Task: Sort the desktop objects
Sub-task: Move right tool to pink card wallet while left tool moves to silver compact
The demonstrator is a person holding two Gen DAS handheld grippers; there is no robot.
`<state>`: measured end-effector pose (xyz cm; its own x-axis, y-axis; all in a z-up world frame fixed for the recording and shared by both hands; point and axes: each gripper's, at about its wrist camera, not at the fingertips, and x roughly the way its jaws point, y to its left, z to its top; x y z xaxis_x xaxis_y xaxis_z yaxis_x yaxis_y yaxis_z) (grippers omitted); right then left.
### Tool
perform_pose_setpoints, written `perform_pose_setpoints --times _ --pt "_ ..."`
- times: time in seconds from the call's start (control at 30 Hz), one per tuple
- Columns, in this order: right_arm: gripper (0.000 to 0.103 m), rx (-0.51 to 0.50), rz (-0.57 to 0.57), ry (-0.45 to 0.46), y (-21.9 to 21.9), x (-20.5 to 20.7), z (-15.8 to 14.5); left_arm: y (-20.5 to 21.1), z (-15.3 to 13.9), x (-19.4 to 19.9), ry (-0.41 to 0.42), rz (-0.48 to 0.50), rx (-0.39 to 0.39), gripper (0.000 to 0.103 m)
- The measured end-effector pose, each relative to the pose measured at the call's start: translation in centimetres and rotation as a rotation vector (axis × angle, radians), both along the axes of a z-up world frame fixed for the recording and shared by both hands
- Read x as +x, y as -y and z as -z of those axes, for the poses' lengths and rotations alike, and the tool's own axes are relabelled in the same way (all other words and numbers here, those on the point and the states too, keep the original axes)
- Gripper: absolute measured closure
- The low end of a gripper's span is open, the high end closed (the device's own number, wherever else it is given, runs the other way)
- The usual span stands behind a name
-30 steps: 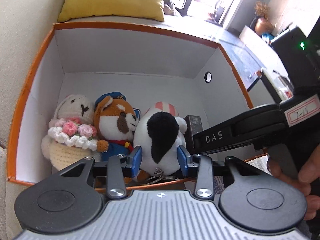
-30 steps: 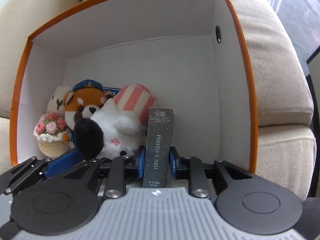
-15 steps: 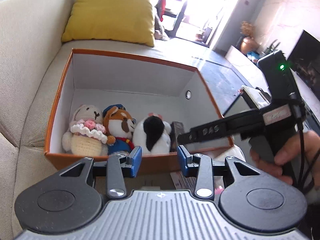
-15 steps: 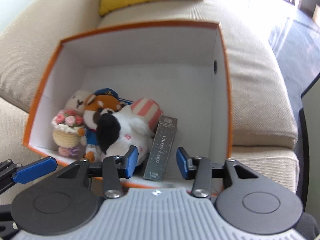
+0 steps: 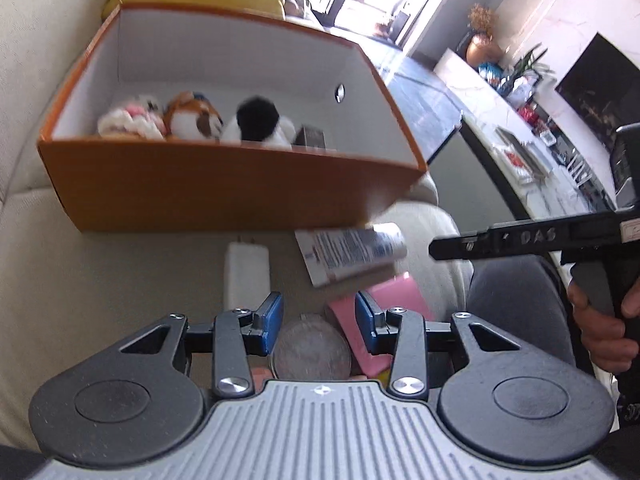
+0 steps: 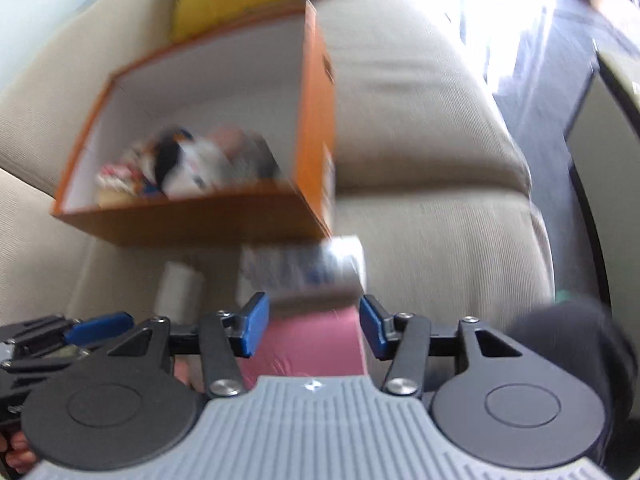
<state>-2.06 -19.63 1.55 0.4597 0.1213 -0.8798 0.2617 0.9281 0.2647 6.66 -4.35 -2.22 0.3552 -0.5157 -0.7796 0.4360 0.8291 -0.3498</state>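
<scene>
Orange box [image 5: 224, 192] holding plush toys [image 5: 192, 122] sits on a beige sofa [image 5: 48, 288]; before it lie a tube [image 5: 352, 254], white charger [image 5: 246, 276] and pink pad [image 6: 304, 344], beneath the left gripper [image 5: 318, 328] and just-opened right gripper [image 6: 314, 330], both empty.

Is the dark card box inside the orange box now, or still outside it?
Inside. The left wrist view shows the dark card box beside the plush toys, behind the orange box's front wall.
</scene>
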Motion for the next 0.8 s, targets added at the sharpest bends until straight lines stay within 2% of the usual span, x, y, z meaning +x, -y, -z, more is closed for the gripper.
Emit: perform_pose_setpoints --times 0.13,0.2,0.23,0.3,0.4,0.47,0.6,0.67,0.7,0.77,0.8 --pt "0.047 0.065 0.090 -0.144 1.3 -1.6 4.1 0.5 1.2 -0.6 -0.029 0.008 0.019 0.058" --pt "0.046 0.055 0.092 -0.134 1.1 -2.1 4.4 0.6 1.6 -0.7 -0.041 0.001 0.027 0.058" --pt "0.038 0.046 0.082 -0.129 0.6 -2.1 4.1 0.5 1.8 -0.9 -0.046 -0.002 0.030 0.058" --pt "0.032 0.056 0.064 -0.142 0.0 -1.6 4.3 0.6 2.0 -1.2 -0.050 -0.003 0.036 0.058" --pt "0.032 0.061 0.054 -0.190 -0.7 -1.1 5.2 0.6 1.7 -1.8 -0.040 -0.003 0.028 0.058" --pt "0.033 0.103 0.058 -0.211 -0.9 -0.8 6.3 0.3 1.6 -1.9 -0.039 -0.013 0.027 0.058" --pt "0.035 0.196 0.136 -0.202 -0.3 -0.6 7.6 -0.2 1.6 -1.9 -0.048 -0.040 0.038 0.058" --pt "0.038 0.205 0.151 -0.203 -0.1 -0.5 7.6 -0.3 1.7 -1.8 -0.054 -0.044 0.038 0.058" --pt "0.043 0.204 0.154 -0.198 -0.1 -0.6 7.4 -0.3 1.8 -1.8 -0.054 -0.042 0.037 0.058" --pt "0.048 0.215 0.160 -0.188 0.1 -0.8 7.0 -0.3 1.9 -1.8 -0.059 -0.041 0.036 0.058" --pt "0.055 0.213 0.157 -0.181 0.1 -0.9 6.8 -0.2 1.9 -1.8 -0.061 -0.041 0.035 0.058"
